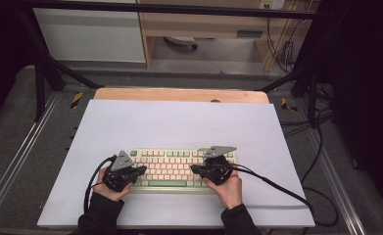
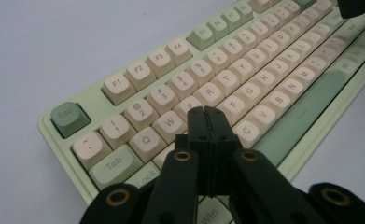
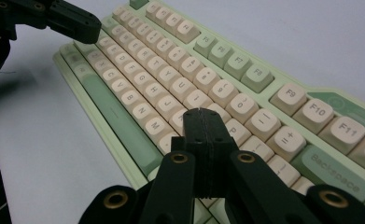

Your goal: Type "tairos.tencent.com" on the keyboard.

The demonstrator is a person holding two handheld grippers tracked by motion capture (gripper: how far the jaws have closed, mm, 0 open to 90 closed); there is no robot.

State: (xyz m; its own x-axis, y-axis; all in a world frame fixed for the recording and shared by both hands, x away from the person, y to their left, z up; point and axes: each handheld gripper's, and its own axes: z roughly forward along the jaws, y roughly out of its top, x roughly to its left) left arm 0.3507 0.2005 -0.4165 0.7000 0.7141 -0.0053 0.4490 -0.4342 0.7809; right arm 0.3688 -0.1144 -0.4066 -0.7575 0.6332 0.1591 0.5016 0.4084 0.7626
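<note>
- My left gripper (image 1: 141, 170) sits over the left end of the keyboard (image 1: 172, 169), and its jaws are pressed flat together with nothing between them.
- In the left gripper view, that closed tip (image 2: 207, 112) hangs above the letter rows, just over the keys around D and F; I cannot tell whether it touches a keycap.
- My right gripper (image 1: 195, 168) is over the right half of the same keyboard, jaws likewise closed tight and empty.
- In the right gripper view its tip (image 3: 200, 112) hovers among the keys near K, L and P, and my left gripper (image 3: 73, 21) shows at the far end of the board.
- The keyboard is pale green with cream keycaps and darker green accent keys; it lies flat on the white sheet (image 1: 179, 122) that covers the table (image 1: 179, 94), near my edge and roughly centred.
- My left hand (image 1: 106, 188) and right hand (image 1: 228, 188) come in from the near side, one at each end of the keyboard, the tips pointing inward toward each other.
</note>
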